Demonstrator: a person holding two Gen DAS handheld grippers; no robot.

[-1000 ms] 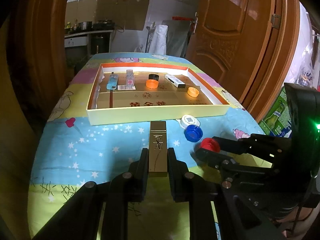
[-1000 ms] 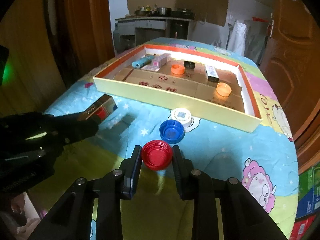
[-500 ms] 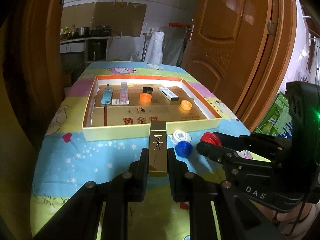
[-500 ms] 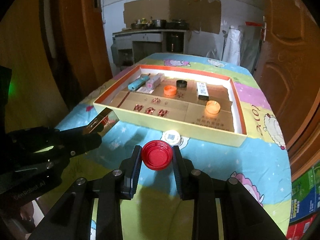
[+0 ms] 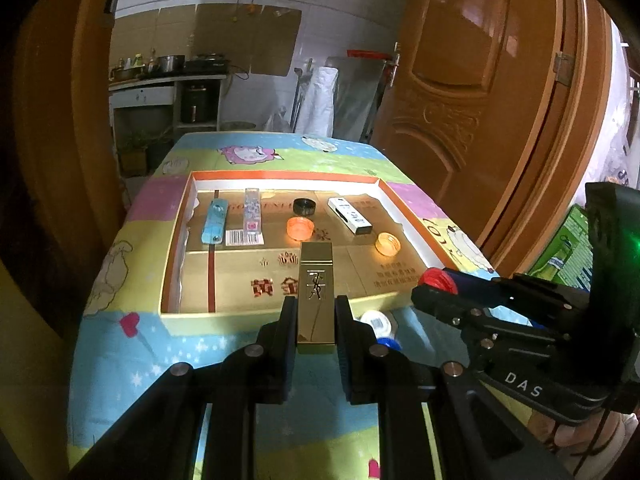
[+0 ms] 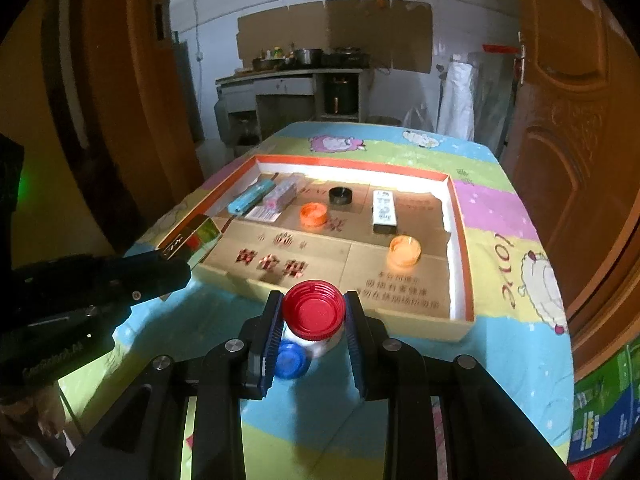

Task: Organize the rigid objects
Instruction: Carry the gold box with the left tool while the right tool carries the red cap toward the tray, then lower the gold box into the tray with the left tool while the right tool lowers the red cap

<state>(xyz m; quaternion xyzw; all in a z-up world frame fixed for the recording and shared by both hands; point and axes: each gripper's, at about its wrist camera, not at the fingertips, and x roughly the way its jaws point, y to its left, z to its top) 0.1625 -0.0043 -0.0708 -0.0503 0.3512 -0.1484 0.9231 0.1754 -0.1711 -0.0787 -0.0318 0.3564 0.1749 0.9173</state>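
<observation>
Between the fingers of my left claw (image 5: 316,320), seen through the left wrist camera, sits a gold box (image 5: 316,292): a long, shiny rectangular bar with a dark brush-like mark on its top face. Both jaws press its long sides, and it is held above the near wall of the shallow cardboard tray (image 5: 224,322), pointing into it. That tray has orange-red rims and a brown floor printed with red characters. On its floor lie a light blue case (image 5: 214,222), a clear slim box (image 5: 252,212) on a barcode label, a black cap (image 5: 304,207), an orange cap (image 5: 300,228), a white stick with a black end (image 5: 350,220) and a second orange cap (image 5: 388,243). My right claw (image 5: 434,286) reaches in from the right, carrying a red cap (image 5: 438,280).

From the right wrist camera, my right claw (image 6: 314,314) is closed on the red cap (image 6: 314,310), a round ribbed lid with a smooth flat centre, gripped at its rim on both sides. It hangs just before the tray's near wall (image 6: 420,326). Beneath it, on the cartoon-print worktop (image 6: 500,344), lie a blue cap (image 6: 290,358) and a white lid (image 6: 320,342), close together and partly hidden. At left my left claw (image 6: 176,264) holds the gold box (image 6: 192,236) over the tray's near left corner.
</observation>
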